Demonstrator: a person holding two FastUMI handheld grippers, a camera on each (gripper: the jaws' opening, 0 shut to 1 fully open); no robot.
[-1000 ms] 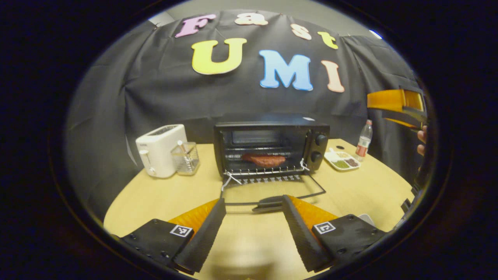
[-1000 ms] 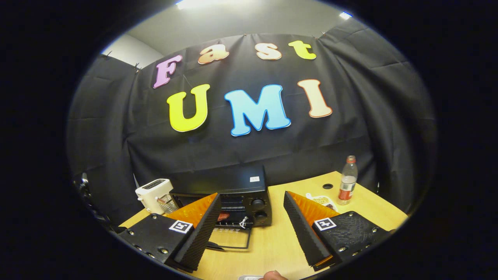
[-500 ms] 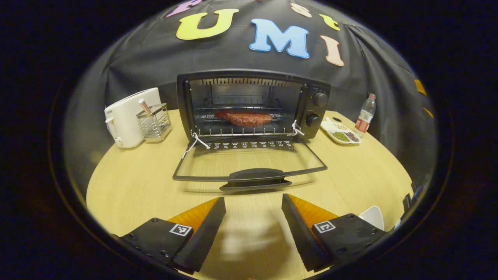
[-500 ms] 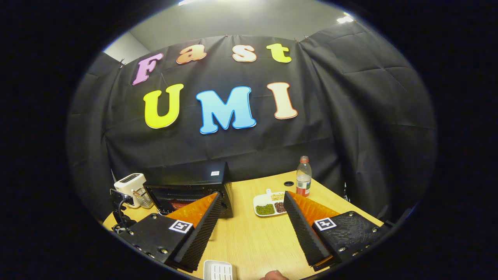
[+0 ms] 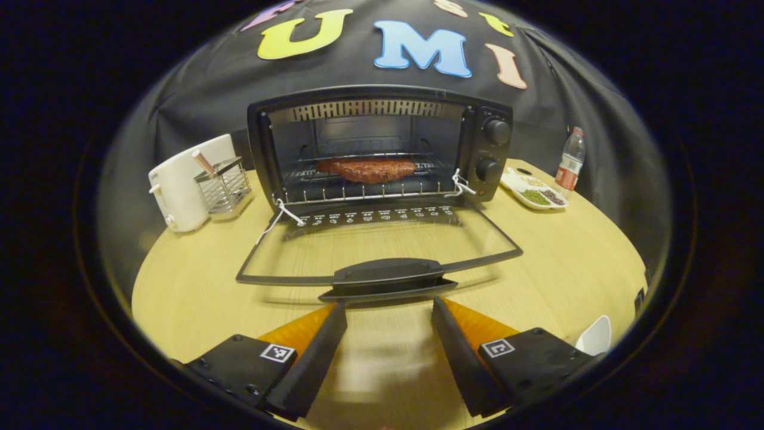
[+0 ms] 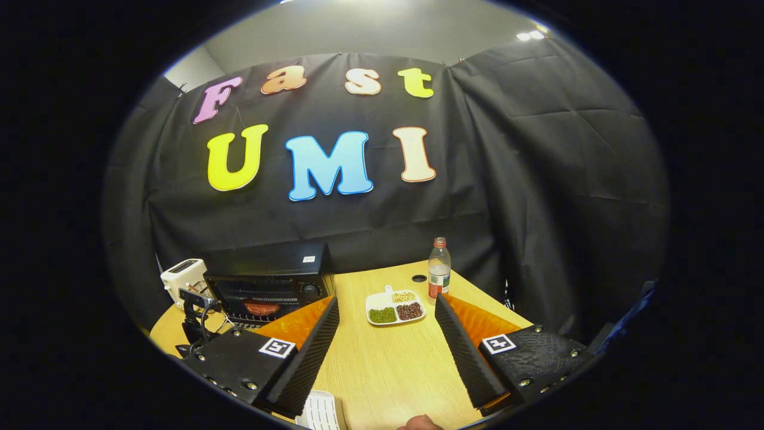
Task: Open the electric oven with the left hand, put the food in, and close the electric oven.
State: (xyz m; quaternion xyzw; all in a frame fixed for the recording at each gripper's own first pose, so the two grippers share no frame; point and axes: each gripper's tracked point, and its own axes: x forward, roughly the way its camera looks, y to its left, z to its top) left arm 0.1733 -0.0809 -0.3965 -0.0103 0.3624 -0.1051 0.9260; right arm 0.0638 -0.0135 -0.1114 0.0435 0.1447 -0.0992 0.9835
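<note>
The black electric oven (image 5: 382, 143) stands open on the round wooden table (image 5: 197, 286), its glass door (image 5: 382, 245) lying flat toward me. A brown slab of meat (image 5: 365, 169) rests on the wire rack inside. The door's handle (image 5: 388, 278) is just ahead of my left gripper (image 5: 388, 307), which is open and empty, fingertips close to the handle without touching it. In the right gripper view the oven (image 6: 268, 286) sits far to the left with the meat (image 6: 261, 308) inside. My right gripper (image 6: 387, 304) is open, empty, held high and away from the oven.
A white toaster (image 5: 185, 179) and a wire holder (image 5: 224, 185) stand left of the oven. A white divided dish of beans (image 5: 534, 194) and a bottle (image 5: 570, 158) are on its right. A white object (image 5: 594, 337) lies near the table's right front edge.
My left gripper has dropped and moved in toward the open door's handle. My right gripper has swung to the right, away from the oven.
</note>
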